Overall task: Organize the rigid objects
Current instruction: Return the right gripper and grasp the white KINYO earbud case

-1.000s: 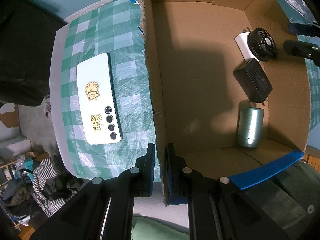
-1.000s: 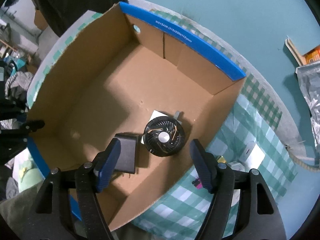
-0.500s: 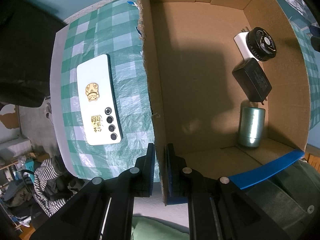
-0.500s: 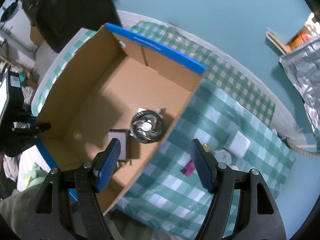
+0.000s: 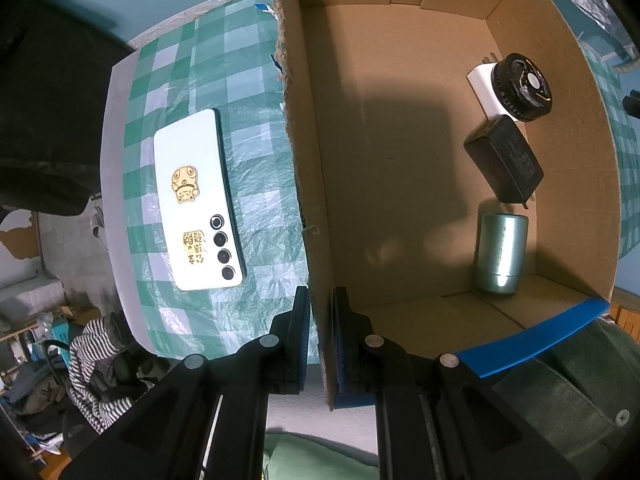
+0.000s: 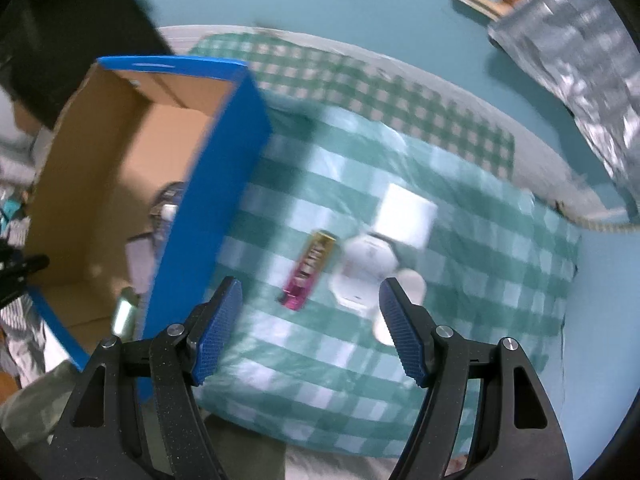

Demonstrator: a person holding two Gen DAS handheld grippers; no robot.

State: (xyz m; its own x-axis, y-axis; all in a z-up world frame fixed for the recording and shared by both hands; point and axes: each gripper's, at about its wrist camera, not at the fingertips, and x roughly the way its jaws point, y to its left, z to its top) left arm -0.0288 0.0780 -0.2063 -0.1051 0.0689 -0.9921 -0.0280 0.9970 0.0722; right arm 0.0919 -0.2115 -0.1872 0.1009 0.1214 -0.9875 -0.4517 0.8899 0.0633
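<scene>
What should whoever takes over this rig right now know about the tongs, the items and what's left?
Left tongs: shut on the box wall, steadying it.
Right tongs: open, empty, above the cloth outside the box; that view is blurred.
Done: fan on a white block, black adapter and silver can lie in the box.
Left: pink-and-gold battery, white pieces and white square on the cloth ahead of the right tongs; phone on the cloth left of the box. The battery looks the nearest pick.
</scene>
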